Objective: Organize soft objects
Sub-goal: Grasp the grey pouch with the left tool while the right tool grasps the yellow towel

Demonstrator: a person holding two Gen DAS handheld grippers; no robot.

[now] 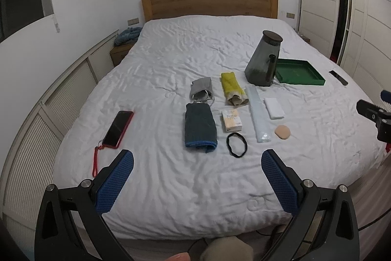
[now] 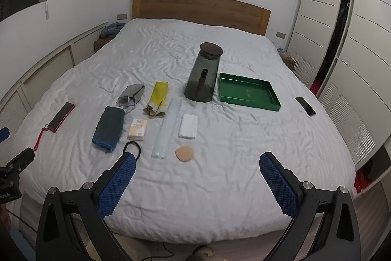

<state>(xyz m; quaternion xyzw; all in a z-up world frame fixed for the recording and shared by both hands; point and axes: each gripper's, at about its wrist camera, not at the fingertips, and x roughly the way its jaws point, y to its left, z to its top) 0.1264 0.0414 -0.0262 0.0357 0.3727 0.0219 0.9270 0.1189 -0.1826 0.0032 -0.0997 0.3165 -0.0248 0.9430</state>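
Note:
Several soft items lie mid-bed: a dark towel with blue trim, a grey pouch, a yellow cloth roll, a tissue pack, a black hair band, a long clear bag, a white pad and a beige puff. A green tray sits to their right. My left gripper and right gripper are open, empty, above the bed's near edge.
A dark glass jar stands beside the tray. A red-cased phone with a strap lies left, a black phone right. Wardrobe on the right, nightstand at the back left.

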